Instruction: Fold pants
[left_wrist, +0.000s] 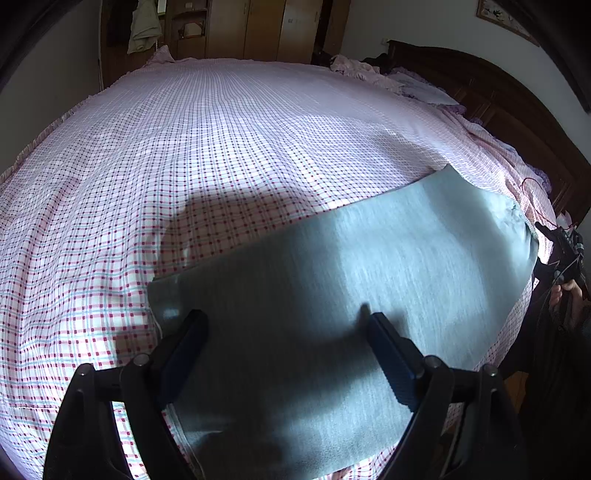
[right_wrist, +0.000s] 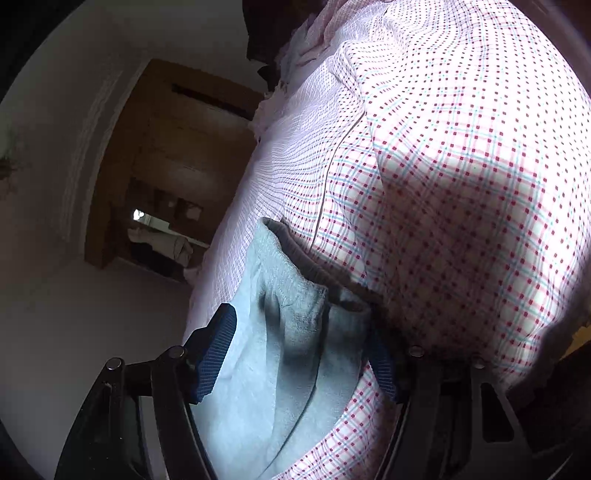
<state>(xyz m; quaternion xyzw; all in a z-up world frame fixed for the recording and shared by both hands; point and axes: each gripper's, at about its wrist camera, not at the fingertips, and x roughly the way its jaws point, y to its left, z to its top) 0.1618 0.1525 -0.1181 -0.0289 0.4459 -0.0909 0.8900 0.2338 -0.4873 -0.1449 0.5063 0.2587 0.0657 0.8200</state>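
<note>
Lying flat across the near side of the bed (left_wrist: 229, 147), on its pink checked cover, the grey pants (left_wrist: 332, 295) were seen stretched as one long band, waistband at one end and the other end near the bed's edge. The step in hand was judged to be the taking-up of both ends before the first fold. The left tongs (left_wrist: 284, 332) were held steeply downward over the cloth with the jaws standing wide apart; nothing was gripped, the fabric merely lying beneath and between the pads. The right tongs (right_wrist: 299, 354) were pointed more shallowly along the bed at the bunched end of the pants (right_wrist: 288, 332), and were set partly open around a raised ridge of cloth; whether the pads pressed on it could not be told, as the far pad was half hidden in shadow. A firm closing on that end was judged to be called for next, and a matching pinch by the left tongs, so that one end might be carried over onto the other.
</note>
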